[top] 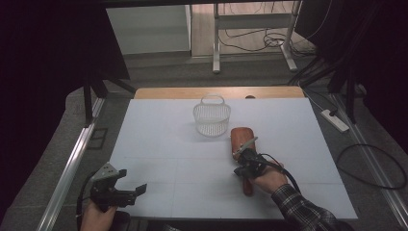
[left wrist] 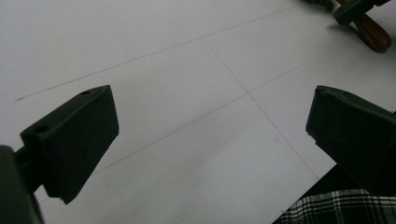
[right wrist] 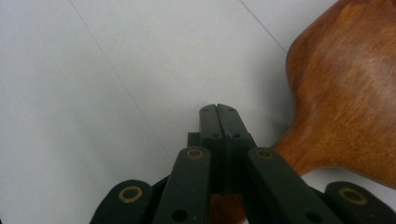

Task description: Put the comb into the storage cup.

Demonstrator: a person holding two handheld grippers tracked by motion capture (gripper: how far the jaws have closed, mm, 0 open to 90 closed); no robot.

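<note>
A brown wooden paddle board [top: 241,137] lies on the white mat [top: 163,144], its handle pointing toward the person. My right gripper [top: 240,155] hovers low over the neck of the board, where blade meets handle. In the right gripper view its jaws [right wrist: 218,109] are pressed together with nothing between them; the board's blade [right wrist: 345,93] lies just to their right and the handle passes under them. My left gripper [top: 131,181] rests near the front left of the mat, its jaws [left wrist: 210,116] wide apart over bare mat. The board's handle end [left wrist: 373,32] appears far off.
A white wire basket [top: 211,118] with a loop handle stands upright at the back middle of the mat, just behind the board. The wooden table edge [top: 216,92] runs behind it. On the floor to the right lie a power strip [top: 334,120] and cables.
</note>
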